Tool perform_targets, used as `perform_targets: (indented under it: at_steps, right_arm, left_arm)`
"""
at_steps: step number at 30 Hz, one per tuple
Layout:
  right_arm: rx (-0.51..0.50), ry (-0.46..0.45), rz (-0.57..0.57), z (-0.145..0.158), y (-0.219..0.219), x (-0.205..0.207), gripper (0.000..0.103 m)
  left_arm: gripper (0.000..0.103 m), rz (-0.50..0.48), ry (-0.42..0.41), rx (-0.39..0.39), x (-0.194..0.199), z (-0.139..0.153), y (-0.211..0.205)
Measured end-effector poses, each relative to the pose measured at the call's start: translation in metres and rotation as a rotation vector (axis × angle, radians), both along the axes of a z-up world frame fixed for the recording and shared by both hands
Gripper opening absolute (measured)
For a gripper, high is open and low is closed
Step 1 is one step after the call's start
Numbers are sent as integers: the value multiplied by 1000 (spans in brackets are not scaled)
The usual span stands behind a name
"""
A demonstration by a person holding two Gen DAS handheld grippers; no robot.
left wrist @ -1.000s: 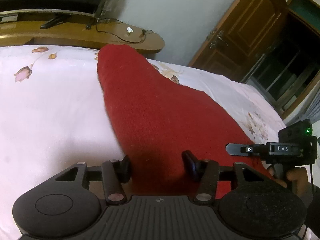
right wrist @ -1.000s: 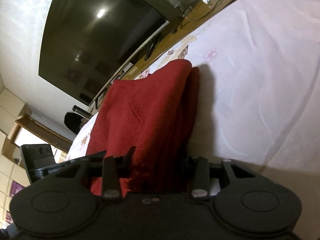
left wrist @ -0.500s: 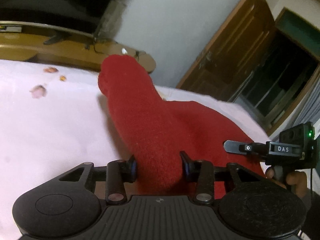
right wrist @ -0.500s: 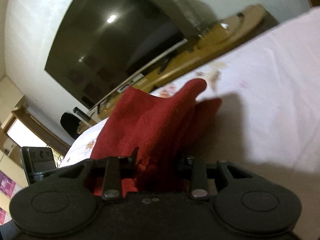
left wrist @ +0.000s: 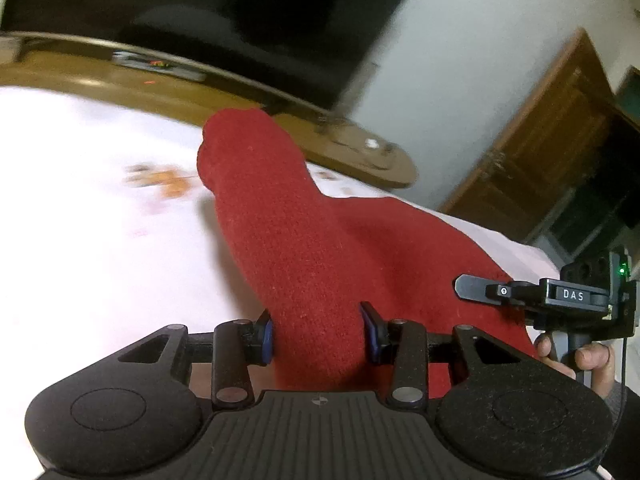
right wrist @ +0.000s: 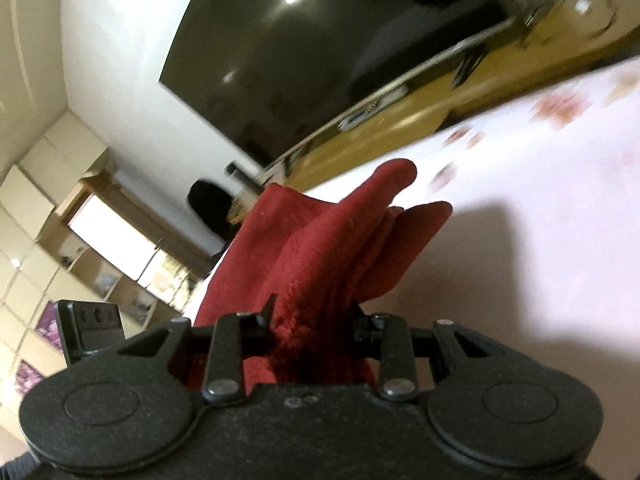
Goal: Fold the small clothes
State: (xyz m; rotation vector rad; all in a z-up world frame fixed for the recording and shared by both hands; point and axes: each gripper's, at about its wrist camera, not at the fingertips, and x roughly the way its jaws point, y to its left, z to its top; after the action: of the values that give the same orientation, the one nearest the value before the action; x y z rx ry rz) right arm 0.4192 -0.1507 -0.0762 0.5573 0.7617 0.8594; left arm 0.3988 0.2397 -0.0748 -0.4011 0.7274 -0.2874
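Note:
A red knitted garment (left wrist: pixel 304 240) is lifted off the pale pink floral bedsheet (left wrist: pixel 92 248). My left gripper (left wrist: pixel 318 330) is shut on its near edge, the cloth bunched between the blue pads. My right gripper (right wrist: pixel 314 320) is shut on the other near edge of the garment (right wrist: pixel 320 248), which hangs in folds ahead of it. The right gripper also shows at the right of the left wrist view (left wrist: pixel 552 300), level with the left one. The garment's far end points toward the TV stand.
A wooden TV stand (left wrist: pixel 224 96) with a large black TV (right wrist: pixel 340 40) runs along the bed's far side. A brown wooden door (left wrist: pixel 552 136) stands at the right. Shelving and a bright window (right wrist: pixel 108 236) show at the left in the right wrist view.
Both grippers have closed on the garment's near edge and raised it; the cloth, flat on the bed a second ago, now hangs lifted and bunched. The views have tilted upward toward the TV.

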Motion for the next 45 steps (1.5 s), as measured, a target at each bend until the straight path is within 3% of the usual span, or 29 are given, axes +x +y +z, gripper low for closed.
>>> perform_targets:
  at_steps: [5,8,9,11,13,15,17,20,24,26,28,29,35,37,39,41,43,45]
  right_arm:
    - [23,80,50,-26,58,9,31]
    - [-20,161,14,-58,69,12,31]
    - [-32,197,-3,-69,68,14,32]
    - [22,222,-10,-80,54,12,32]
    - [12,229,-6,-75,51,11,39]
    - [-44,165,-34,-57,45,7,43]
    - [-73,54,-90,-33,36,0,40]
    - [-98,-38,-112,-11,39,6,37]
    - [-158,-109,-62,-5,77,8,32]
    - [-232,-138,-30,-12,101,7,28]
    - [-392,-142,-46,-24,120,10,22]
    - [-387,-153,-54,-29,120,12,21]
    - [-431,-139,-64,-28,117,20,17]
    - [-433,-154,-59,-21,117,14,26]
    - [-425,-224,-81,-7,104,-6,38]
    - [-393,-236,-66,-2,90,-25,48]
    - [-368,-186,-49,-6,74,-41,65]
    - [-316,-90,-28,-20,59,-56,62]
  left_arm:
    - [42,86,78,-35,-22,-32,53]
    - [58,166,105,-199,-35,-70,79]
    - [58,184,91,-258,-43,-76,85]
    - [58,195,67,-287,-55,-81,89]
    - [58,211,46,-249,-64,-74,91]
    - [58,237,-6,-170,-71,-56,86]
    - [58,262,-83,-104,-74,-35,85]
    - [58,240,-163,-75,-62,-13,78]
    - [58,147,-121,-14,-26,-18,55]
    - [58,149,-78,67,-11,-28,46]
    - [44,151,-73,149,-4,-39,45]
    - [33,163,-72,180,2,-36,42]
    - [29,154,-92,126,-12,-28,48]
    - [36,157,-119,145,-32,-16,44]
    - [74,158,-143,135,-60,-7,41]
    - [74,140,-121,83,-84,-13,38]
    - [74,137,-74,62,-103,-28,33]
    - [74,124,-1,60,-110,-48,26]
